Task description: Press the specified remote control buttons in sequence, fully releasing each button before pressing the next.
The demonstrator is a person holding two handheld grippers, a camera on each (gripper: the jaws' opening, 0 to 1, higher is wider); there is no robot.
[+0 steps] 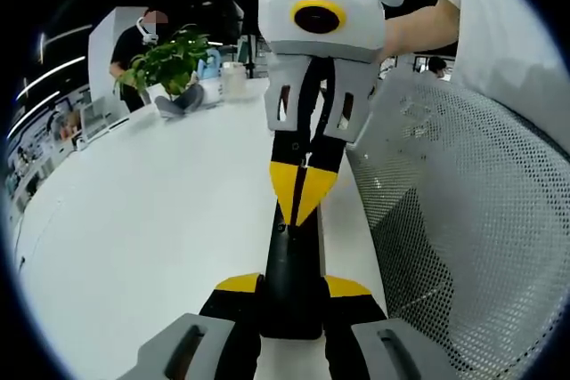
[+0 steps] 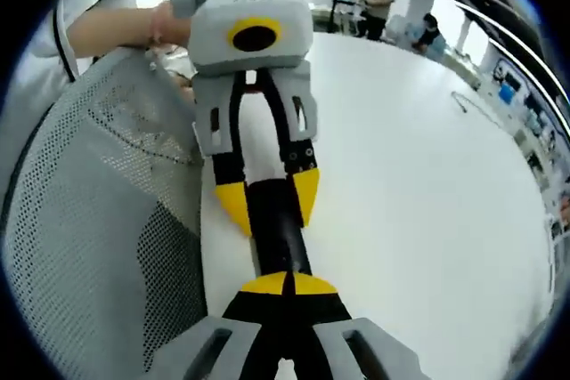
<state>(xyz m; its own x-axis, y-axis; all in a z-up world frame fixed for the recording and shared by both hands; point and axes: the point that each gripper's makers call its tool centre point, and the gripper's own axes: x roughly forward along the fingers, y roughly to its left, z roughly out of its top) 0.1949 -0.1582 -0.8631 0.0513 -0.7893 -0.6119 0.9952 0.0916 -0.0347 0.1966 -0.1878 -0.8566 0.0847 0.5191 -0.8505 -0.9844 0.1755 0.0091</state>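
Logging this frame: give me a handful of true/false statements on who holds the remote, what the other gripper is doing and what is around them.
1. The left gripper grips the black remote between its fingers. True.
2. The right gripper is wide open above the remote. False: its fingers are closed together, tips meeting the remote.
3. The table is dark wood. False: it is plain white.
4. A potted plant stands on the table. True.
5. A mesh chair back stands beside the table. True.
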